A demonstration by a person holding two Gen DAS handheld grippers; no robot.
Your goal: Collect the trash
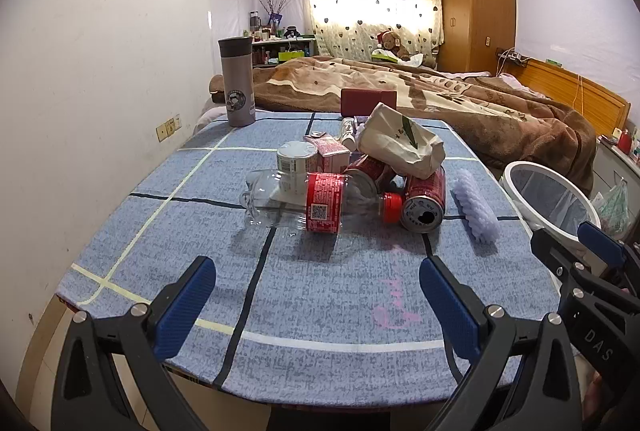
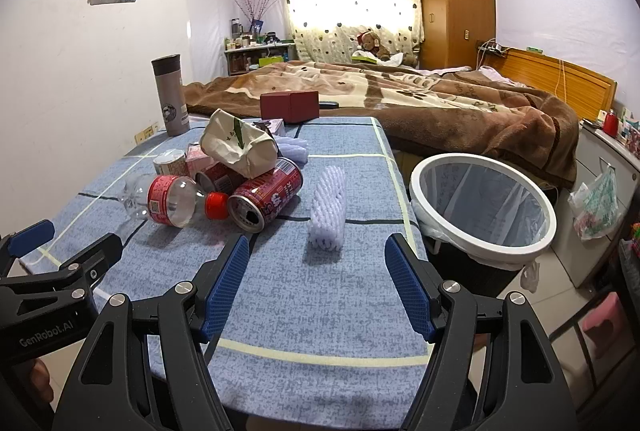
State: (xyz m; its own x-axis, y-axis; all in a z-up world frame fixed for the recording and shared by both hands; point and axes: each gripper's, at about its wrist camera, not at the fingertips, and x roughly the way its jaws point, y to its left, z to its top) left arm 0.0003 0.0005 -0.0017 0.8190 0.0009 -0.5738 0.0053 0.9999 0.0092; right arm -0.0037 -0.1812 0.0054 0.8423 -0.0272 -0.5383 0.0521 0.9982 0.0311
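Both tools stand wide and empty over the near desk edge, the left tool (image 1: 316, 299) aimed at the clear plastic bottle (image 1: 304, 207), the right tool (image 2: 316, 283) at the white foam sleeve (image 2: 327, 215) at its 12 o'clock. The trash is heaped mid-desk: two red cans (image 2: 266, 199) under a crumpled paper bag (image 2: 240, 147), likely dumped together for sorting. The lined bin (image 2: 482, 207) waits off the desk's right edge, at 2 o'clock, bare cloth between giving free passage
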